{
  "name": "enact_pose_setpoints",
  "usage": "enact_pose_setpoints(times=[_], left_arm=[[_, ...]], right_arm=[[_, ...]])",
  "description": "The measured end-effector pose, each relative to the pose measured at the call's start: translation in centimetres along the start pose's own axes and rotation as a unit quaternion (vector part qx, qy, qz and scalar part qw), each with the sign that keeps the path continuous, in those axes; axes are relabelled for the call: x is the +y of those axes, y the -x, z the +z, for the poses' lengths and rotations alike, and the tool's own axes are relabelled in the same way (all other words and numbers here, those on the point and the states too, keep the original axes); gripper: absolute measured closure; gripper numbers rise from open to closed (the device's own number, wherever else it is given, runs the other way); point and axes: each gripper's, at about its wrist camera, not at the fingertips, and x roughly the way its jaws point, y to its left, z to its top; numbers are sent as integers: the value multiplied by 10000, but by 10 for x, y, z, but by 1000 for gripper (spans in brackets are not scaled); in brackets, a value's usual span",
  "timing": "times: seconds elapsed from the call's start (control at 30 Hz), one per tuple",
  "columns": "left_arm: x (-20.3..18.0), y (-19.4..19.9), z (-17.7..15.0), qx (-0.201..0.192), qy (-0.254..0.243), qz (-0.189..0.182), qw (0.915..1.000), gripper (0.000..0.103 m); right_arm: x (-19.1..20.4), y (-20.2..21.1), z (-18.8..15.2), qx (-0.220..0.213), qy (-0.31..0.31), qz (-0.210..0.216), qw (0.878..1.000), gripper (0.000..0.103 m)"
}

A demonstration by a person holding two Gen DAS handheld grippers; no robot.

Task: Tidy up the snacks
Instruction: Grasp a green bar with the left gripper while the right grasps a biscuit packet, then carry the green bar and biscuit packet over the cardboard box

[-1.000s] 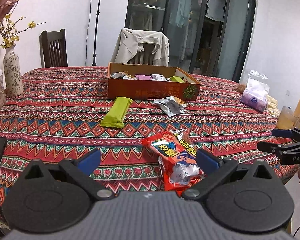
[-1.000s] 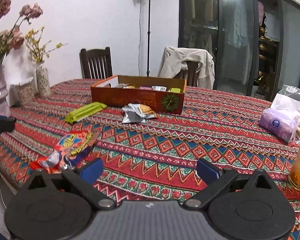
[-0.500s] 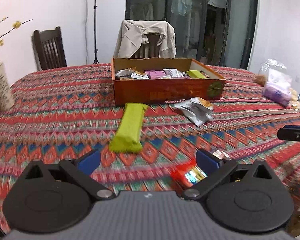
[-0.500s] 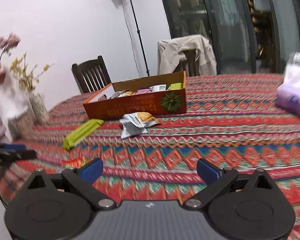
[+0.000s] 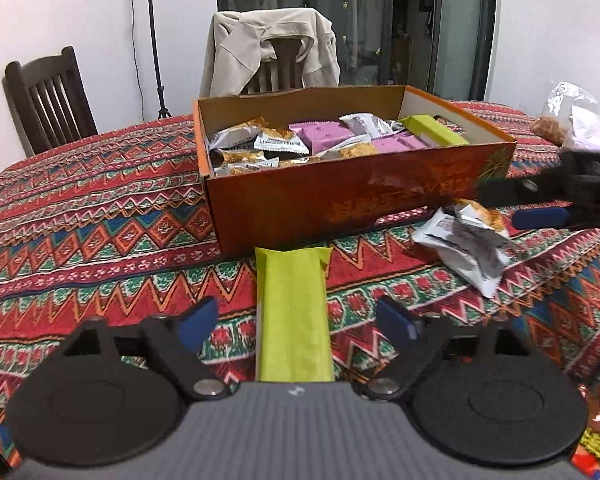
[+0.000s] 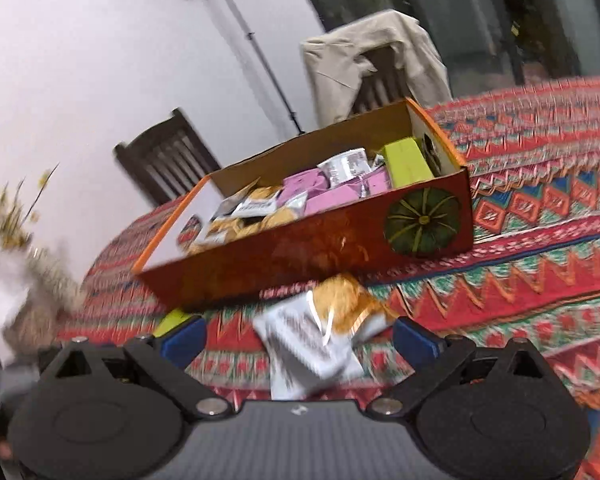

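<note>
An orange-brown snack box holding several packets stands on the patterned tablecloth. A long green packet lies in front of the box, between the open fingers of my left gripper. Silver-and-orange packets lie to its right. My right gripper is open around these silver packets, just before the box. The right gripper also shows at the right edge of the left wrist view.
A chair draped with a beige jacket stands behind the box, and a dark wooden chair at the back left. A clear plastic bag lies at the far right. A red packet peeks in at the bottom right corner.
Both grippers have moved forward toward the box. The left one now straddles the green packet; the right one now straddles the silver packets. The red packet has dropped out of the centre of view.
</note>
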Motion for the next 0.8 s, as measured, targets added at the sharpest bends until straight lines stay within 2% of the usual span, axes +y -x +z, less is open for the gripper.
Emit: enact_pose_setpoints(times=[0.1, 0.13, 0.17, 0.23, 0.27, 0.4, 0.5, 0.6, 0.73, 0.8], left_arm=[[5, -11, -2, 53, 124, -39, 9999, 35], [7, -13, -3, 71, 159, -34, 9998, 40], [9, -14, -4, 64, 170, -12, 9998, 41], [11, -12, -5, 13, 206, 8, 9998, 44], [13, -11, -6, 5, 251, -26, 9997, 44], [11, -12, -7, -29, 337, -16, 9994, 44], [5, -9, -7, -52, 264, -3, 9996, 66], [1, 2, -9, -50, 453, -146, 9989, 67], [-11, 32, -23, -248, 561, 73, 9981, 67], [-16, 50, -31, -337, 655, 99, 9972, 67]], right_arm=[[-3, -26, 5, -33, -315, -200, 9993, 12], [0, -33, 5, -86, -205, -436, 9988, 19], [1, -38, 5, -133, -17, -608, 9981, 32], [5, -43, 1, -138, 335, -912, 9952, 44], [4, -41, 0, -158, 458, -962, 9942, 46], [0, -29, -6, -113, 885, -1364, 9866, 47], [1, -18, -14, -10, 1240, -1581, 9796, 44], [2, -3, -26, 13, 1417, -1726, 9748, 40], [-1, 17, -39, 26, 1458, -1887, 9712, 23], [-1, 29, -45, -29, 1536, -1912, 9694, 22]])
